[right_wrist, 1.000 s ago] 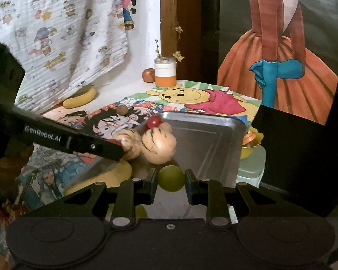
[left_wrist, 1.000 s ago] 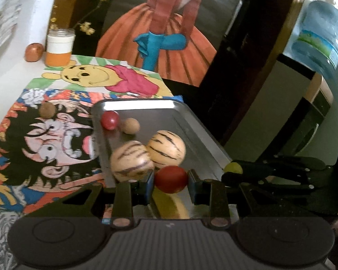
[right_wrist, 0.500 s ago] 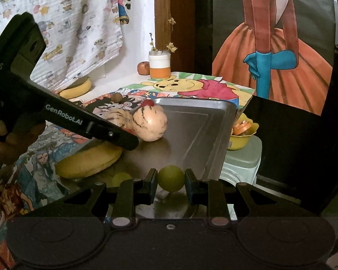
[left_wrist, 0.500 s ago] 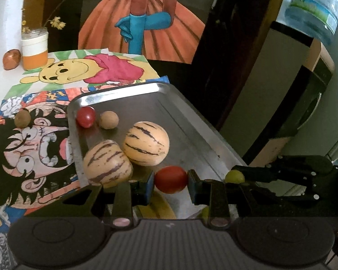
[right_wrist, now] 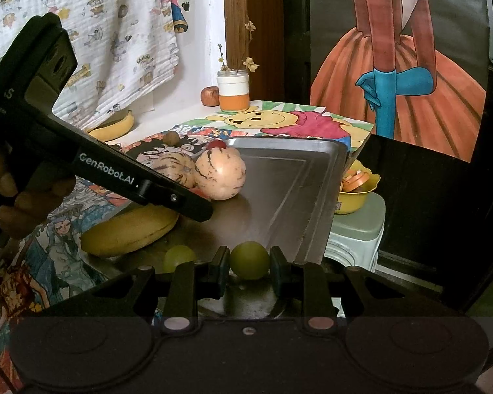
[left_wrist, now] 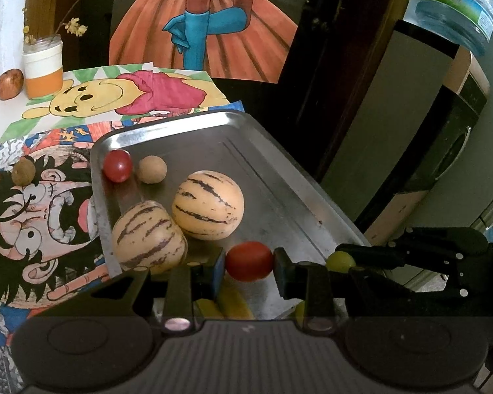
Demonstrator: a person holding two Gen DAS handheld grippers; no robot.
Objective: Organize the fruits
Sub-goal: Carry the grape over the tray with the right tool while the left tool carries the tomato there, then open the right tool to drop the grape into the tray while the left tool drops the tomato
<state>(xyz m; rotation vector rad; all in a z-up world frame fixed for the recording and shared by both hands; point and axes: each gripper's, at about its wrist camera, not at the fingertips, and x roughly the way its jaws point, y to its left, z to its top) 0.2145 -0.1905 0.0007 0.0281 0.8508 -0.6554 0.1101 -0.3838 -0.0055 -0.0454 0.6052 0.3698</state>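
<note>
My left claw [left_wrist: 249, 261] is clamped on one red tomato [left_wrist: 249, 261] over the near end of the steel tray [left_wrist: 279, 177]. My right claw [right_wrist: 249, 260] is clamped on one green fruit [right_wrist: 249, 259] at the tray's near right edge. On the tray I count two striped melons [left_wrist: 208, 205], a second red tomato [left_wrist: 117, 165] and one brown fruit [left_wrist: 152, 169] in the far left corner, a second green fruit [right_wrist: 178, 256], one banana [right_wrist: 131, 229]. One brown fruit [left_wrist: 23, 172] lies off the tray on the counter [left_wrist: 3, 111].
</note>
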